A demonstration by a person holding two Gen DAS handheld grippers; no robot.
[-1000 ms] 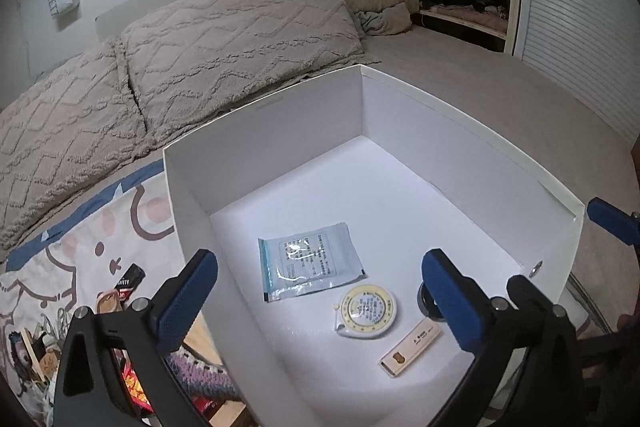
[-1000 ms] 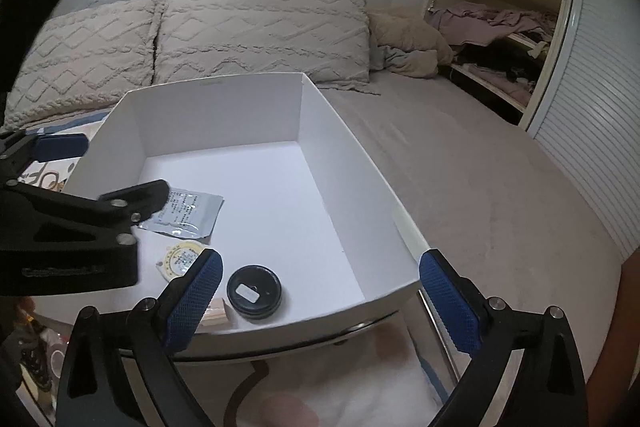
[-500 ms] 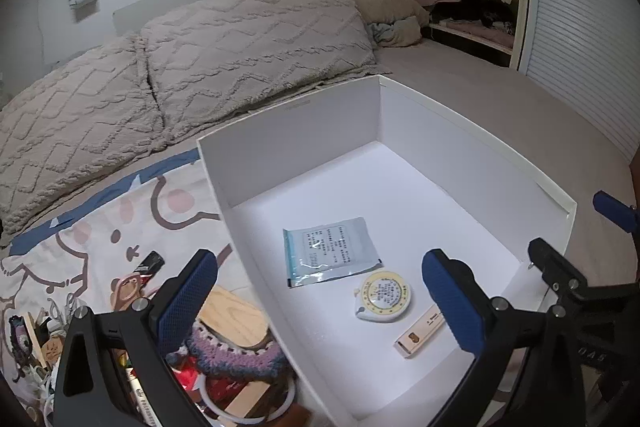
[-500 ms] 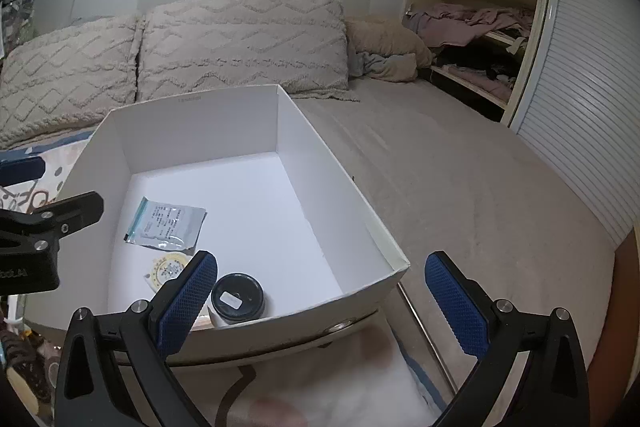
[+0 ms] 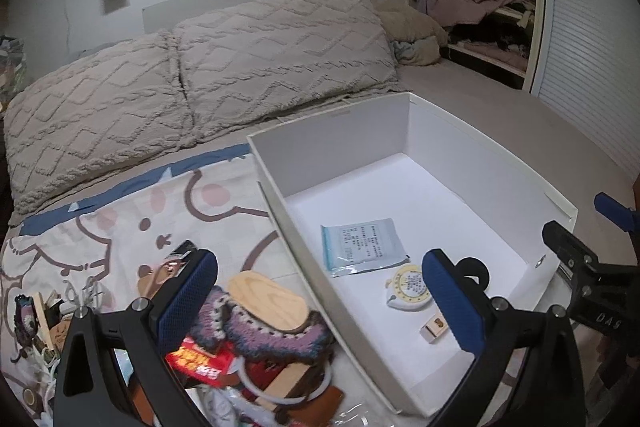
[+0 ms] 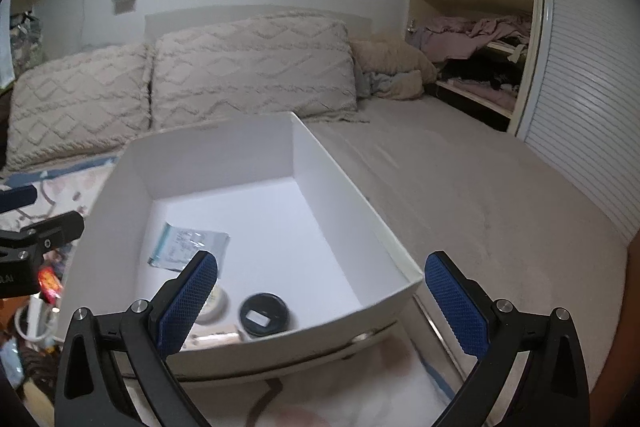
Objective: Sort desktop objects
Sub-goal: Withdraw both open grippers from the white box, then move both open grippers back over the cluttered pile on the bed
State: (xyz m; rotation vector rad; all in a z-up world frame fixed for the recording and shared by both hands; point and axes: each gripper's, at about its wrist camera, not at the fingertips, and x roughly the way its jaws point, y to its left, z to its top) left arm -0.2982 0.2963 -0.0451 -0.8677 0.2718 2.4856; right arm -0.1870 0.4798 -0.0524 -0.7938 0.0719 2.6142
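Lying on the bed [image 5: 500, 115], beside the white box [image 5: 472, 147]: a jumbled pile [image 5: 256, 343] of unsorted objects, overlapping and partly hidden. Resting already on the box floor: a blue-edged sachet [image 5: 362, 241], a yellow tape measure [image 5: 412, 287], a black round tin [image 6: 264, 315] and a small tan block [image 5: 434, 327]. Hovering wide open and empty: left hand-held gripper [image 5: 320, 307] over the pile's edge, right hand-held gripper [image 6: 320, 299] at the box's near wall. Risking, probably: dragging neighbours along while pinching into tangled items; snagging the crocheted piece [image 5: 272, 335]; tipping the light box on soft bedding.
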